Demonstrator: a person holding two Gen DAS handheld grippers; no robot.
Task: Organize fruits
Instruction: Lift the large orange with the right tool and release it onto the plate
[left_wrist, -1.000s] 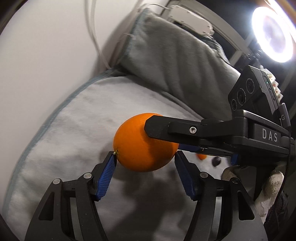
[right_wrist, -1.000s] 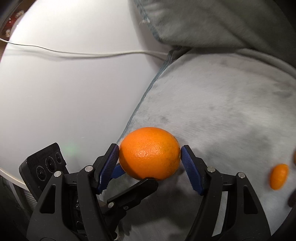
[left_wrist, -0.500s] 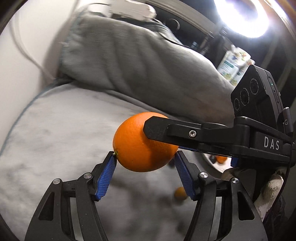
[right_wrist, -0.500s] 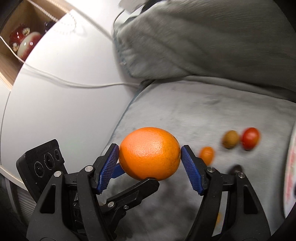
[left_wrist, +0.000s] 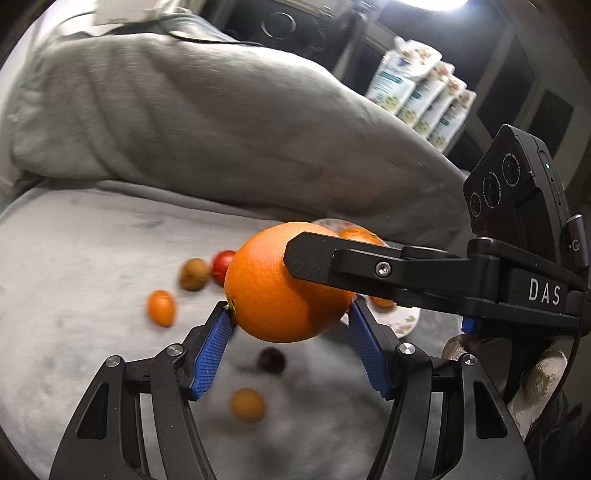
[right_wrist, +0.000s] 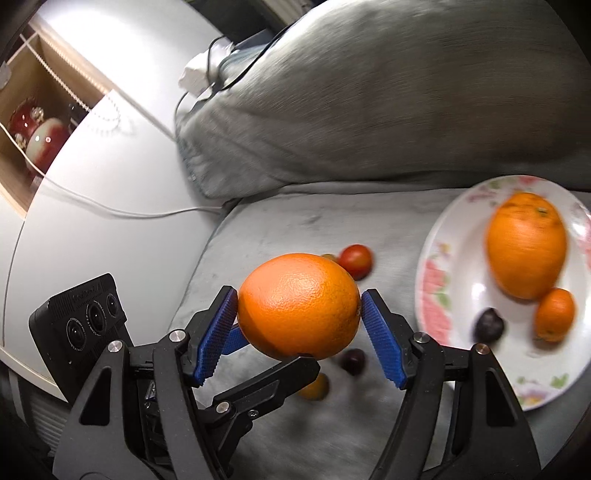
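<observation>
One large orange hangs in the air above a grey cushion, gripped from two sides. My left gripper is shut on it with both blue pads against the peel. My right gripper is shut on the same orange, and its black finger crosses the left wrist view. To the right lies a flowered plate with a second orange, a small orange and a dark fruit.
Loose on the cushion lie a red tomato, a brown kiwi, a kumquat, a dark cherry and a yellow fruit. A big grey pillow rises behind. A white table with a cable lies left.
Both grippers have carried the orange sideways over the cushion, away from the white table. The loose small fruits and the plate have come into view. Both grips are unchanged.
</observation>
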